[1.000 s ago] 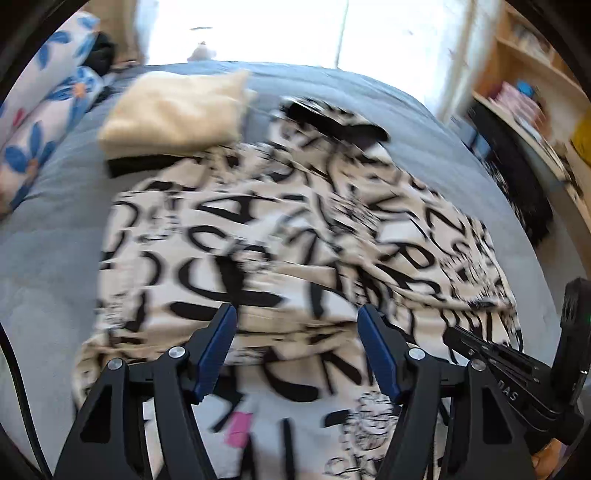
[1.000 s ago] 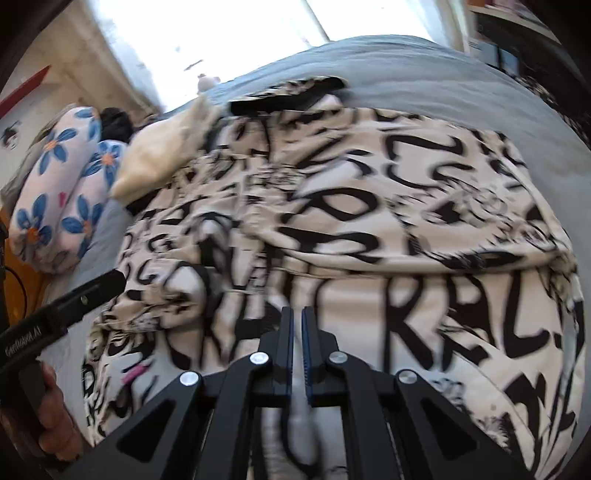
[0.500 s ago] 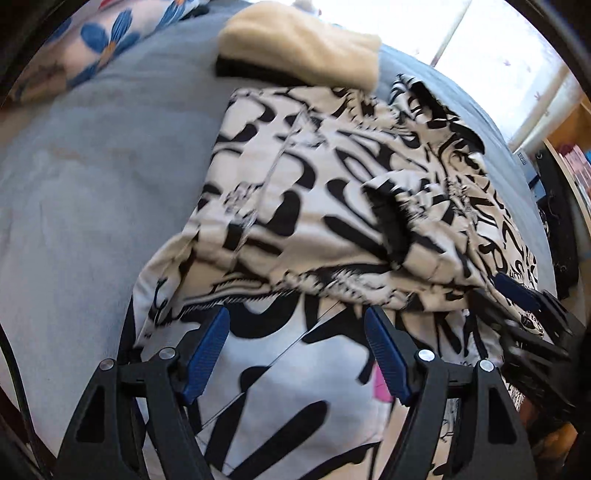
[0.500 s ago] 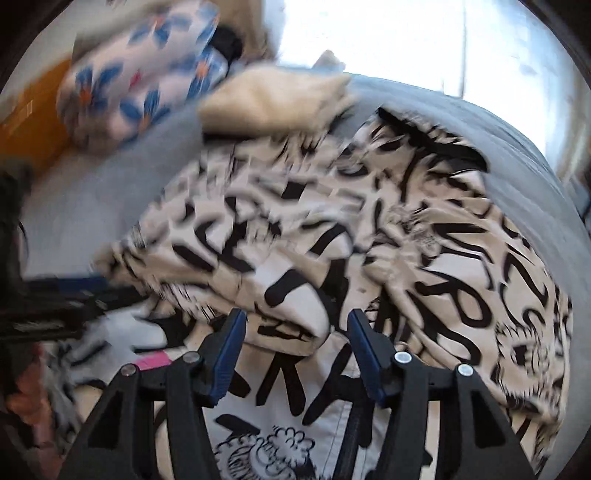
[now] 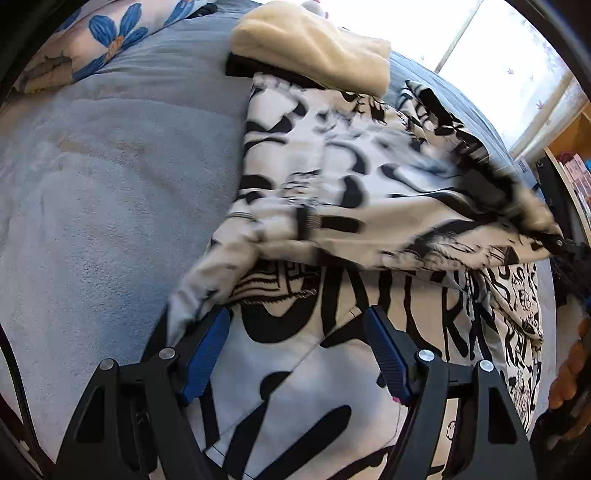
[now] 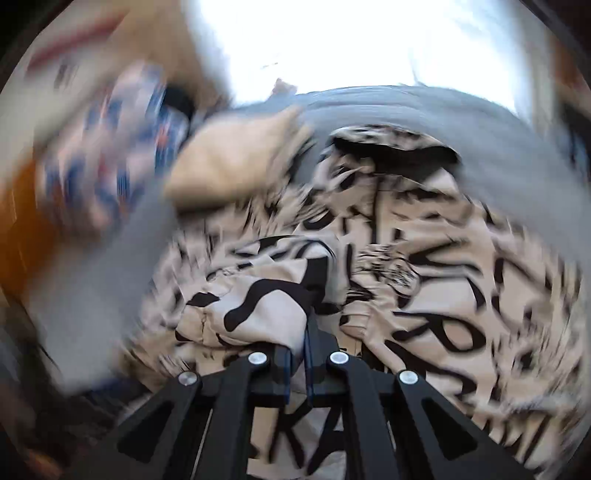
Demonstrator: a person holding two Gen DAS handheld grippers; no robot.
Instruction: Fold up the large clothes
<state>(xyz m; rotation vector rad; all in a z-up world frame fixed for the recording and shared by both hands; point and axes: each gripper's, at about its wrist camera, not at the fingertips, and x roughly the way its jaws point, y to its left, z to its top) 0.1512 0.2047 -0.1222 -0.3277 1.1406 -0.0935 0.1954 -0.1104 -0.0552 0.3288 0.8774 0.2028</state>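
One garment in work — a large cream jacket (image 5: 369, 192) with black lettering, spread across the grey bed (image 5: 110, 184). Far left: floral pillow (image 5: 107, 33) at the bed's head; just right of it a folded cream fleece (image 5: 310, 44), its near edge touching the jacket's far end.

Left gripper (image 5: 299, 347): jaws wide apart, low over the jacket's near-left edge, cloth lying between them but the blue pads (image 5: 205, 354) not pressing on it. Nothing held.

Centre: a sleeve or side panel lies doubled over the body, bunched and uneven.

Right gripper (image 6: 299, 350): jaws closing, nearly together, with a fold of the jacket pinched between them — the cloth rises in a bundle from the tips. Right view heavily blurred; which part of the garment this is, I cannot tell.

Progress, judged: early. One panel roughly turned in; hem and near half lie open. Left to do: square the sides, smooth, fold lengthwise into a packet.
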